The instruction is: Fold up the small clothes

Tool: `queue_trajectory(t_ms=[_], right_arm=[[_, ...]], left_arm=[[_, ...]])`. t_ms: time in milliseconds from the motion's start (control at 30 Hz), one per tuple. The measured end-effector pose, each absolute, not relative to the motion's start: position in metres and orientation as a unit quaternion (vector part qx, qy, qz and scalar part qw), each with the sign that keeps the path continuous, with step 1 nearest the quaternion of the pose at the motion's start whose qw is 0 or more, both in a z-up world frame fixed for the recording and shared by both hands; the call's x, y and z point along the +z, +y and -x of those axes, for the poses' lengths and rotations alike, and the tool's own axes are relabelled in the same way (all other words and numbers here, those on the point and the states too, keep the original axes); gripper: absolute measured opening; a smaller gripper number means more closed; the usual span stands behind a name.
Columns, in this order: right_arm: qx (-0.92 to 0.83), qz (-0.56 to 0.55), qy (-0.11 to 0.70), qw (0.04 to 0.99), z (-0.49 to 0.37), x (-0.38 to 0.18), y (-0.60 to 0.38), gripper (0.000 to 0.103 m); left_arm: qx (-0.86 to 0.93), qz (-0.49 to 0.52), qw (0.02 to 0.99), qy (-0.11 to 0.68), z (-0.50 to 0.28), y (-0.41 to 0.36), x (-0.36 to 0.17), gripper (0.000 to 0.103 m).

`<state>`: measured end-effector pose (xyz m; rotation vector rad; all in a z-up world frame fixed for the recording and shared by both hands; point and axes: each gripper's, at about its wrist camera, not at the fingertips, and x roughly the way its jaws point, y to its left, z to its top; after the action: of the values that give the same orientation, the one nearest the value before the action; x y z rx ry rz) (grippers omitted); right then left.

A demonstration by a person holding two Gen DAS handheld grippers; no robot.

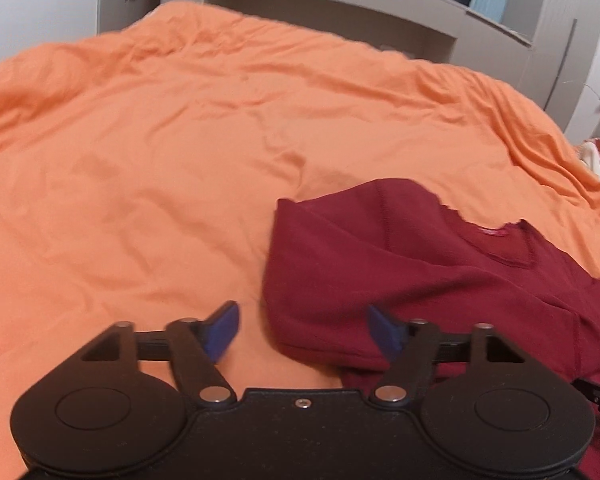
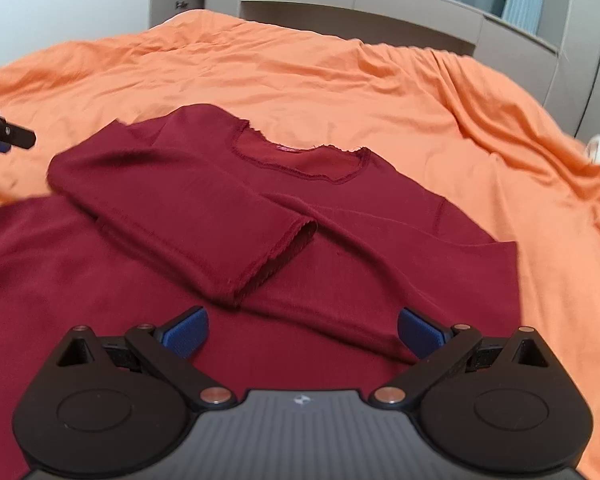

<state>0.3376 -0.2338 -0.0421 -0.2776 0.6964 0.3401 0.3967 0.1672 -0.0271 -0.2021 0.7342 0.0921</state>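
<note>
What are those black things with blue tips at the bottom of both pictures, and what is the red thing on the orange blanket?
Those black things are grabbers that a person holds, one in each hand. Each has two fingers with blue pads and a little camera that looks forward along them. One picture comes from the left gripper, the other from the right gripper. That is why you see the same place twice, from slightly different spots.

The orange blanket covers a bed. On it lies a dark red long-sleeved shirt, with one sleeve already folded across its front.

Right now neither grabber holds anything. Both have their blue pads spread apart with nothing pinched between them. You can also spot a bit of the left grabber at the left edge of the right-hand camera's picture.
</note>
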Motion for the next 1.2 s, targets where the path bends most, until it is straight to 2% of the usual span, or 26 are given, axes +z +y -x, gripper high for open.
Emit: queue_trajectory(t_ms=[133,400,667,800,967,1200], right_arm=[[0.150,0.130,0.329,0.923,-0.304,-0.038,-0.241,0.103],[0.131,0.124,0.349,0.920,-0.230,-0.023,-0.274,0.103],[0.097,0.173,0.368,0.908,-0.173,-0.013,-0.304,0.103],[0.103,0.206,0.349,0.908,-0.151,-0.001,-0.305,0.103],[0.132,0.266,0.321,0.899,-0.118,0.006,-0.294,0.103],[0.136,0.202,0.326,0.913,-0.105,0.008,-0.286,0.103]], left_arm=[[0.041,0.093,0.933,0.346,-0.361,0.150,-0.022,0.088],[0.019,0.097,0.926,0.363,-0.291,0.125,-0.028,0.092],[-0.003,0.023,0.919,0.395,-0.250,0.101,-0.023,0.095],[-0.032,0.002,0.923,0.383,-0.219,0.092,-0.017,0.102],[-0.055,-0.010,0.923,0.380,-0.189,0.087,-0.013,0.102],[-0.061,-0.033,0.922,0.381,-0.166,0.077,-0.011,0.102]])
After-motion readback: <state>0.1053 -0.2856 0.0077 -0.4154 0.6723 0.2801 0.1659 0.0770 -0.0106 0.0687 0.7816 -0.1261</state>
